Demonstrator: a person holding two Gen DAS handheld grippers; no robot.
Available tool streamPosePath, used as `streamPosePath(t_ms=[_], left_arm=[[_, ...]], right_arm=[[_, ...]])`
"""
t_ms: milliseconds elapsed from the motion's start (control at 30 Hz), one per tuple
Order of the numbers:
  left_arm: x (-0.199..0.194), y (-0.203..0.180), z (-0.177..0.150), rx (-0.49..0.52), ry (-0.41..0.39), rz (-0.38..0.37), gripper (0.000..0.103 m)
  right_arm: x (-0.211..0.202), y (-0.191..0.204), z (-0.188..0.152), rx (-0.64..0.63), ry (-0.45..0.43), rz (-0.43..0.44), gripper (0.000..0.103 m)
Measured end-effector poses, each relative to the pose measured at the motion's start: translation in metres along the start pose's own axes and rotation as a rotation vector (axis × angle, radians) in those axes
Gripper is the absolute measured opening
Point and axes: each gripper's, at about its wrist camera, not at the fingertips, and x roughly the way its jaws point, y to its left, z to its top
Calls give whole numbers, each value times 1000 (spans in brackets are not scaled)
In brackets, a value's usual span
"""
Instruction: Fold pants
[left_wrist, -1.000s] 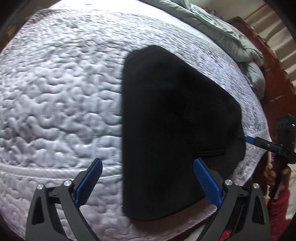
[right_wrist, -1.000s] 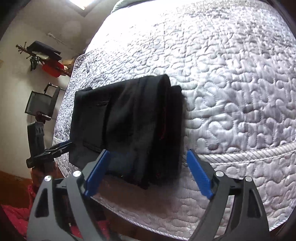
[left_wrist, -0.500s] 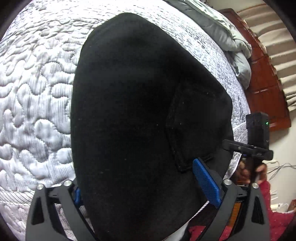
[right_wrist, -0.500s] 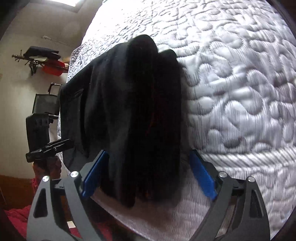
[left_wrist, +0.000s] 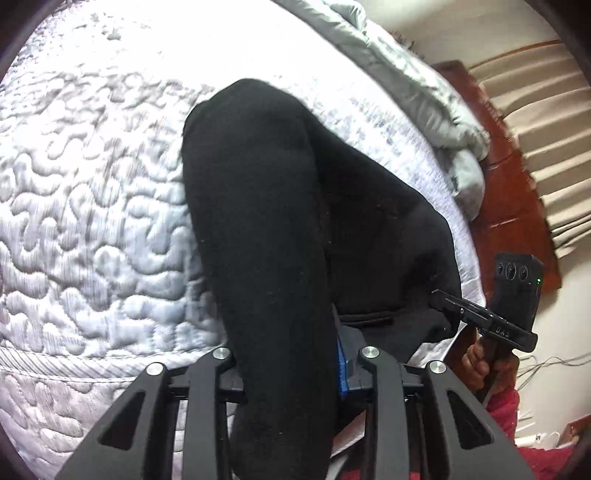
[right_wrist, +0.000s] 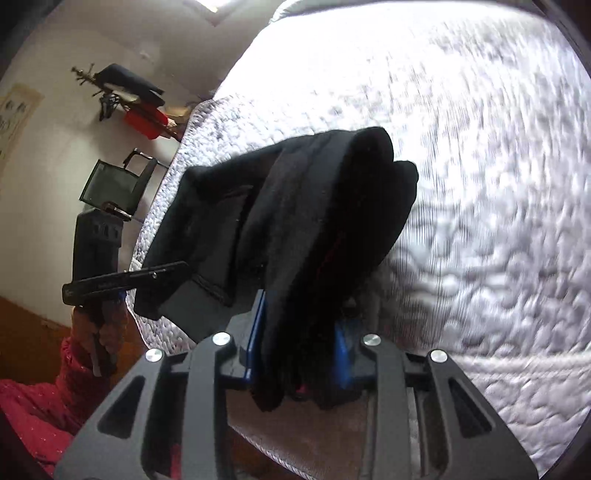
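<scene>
A white quilted mattress (left_wrist: 92, 229) fills most of both views. At its far end lies a rumpled grey blanket (left_wrist: 436, 110), touching a reddish wooden headboard (left_wrist: 517, 199); beyond the headboard hangs a beige pleated curtain (left_wrist: 546, 122). Off the mattress's other side stand a black mesh chair (right_wrist: 114, 184) and, farther back by the wall, a rack with black and red items (right_wrist: 129, 99).
</scene>
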Motion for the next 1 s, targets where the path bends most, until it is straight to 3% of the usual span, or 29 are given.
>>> streamPosePath(t_ms=[133, 400, 600, 800, 900, 1000], left_arm=[[-13, -21, 18, 40, -79, -34, 31], [-5, -39, 102, 95, -187, -21, 31], [42, -36, 145, 92, -155, 26, 32], [78, -30, 146, 100, -106, 60, 35], [86, -19, 144, 97, -88, 63, 44], [92, -11, 135, 141, -70, 115, 59]], right_arm=[[-23, 10, 30, -56, -60, -29, 31], [-26, 0, 116, -121, -143, -77, 31], [7, -58, 158, -39, -107, -75, 31], [39, -116, 169, 72, -47, -68, 31], [49, -130, 166, 84, -42, -69, 36], [61, -142, 154, 106, -27, -68, 53]])
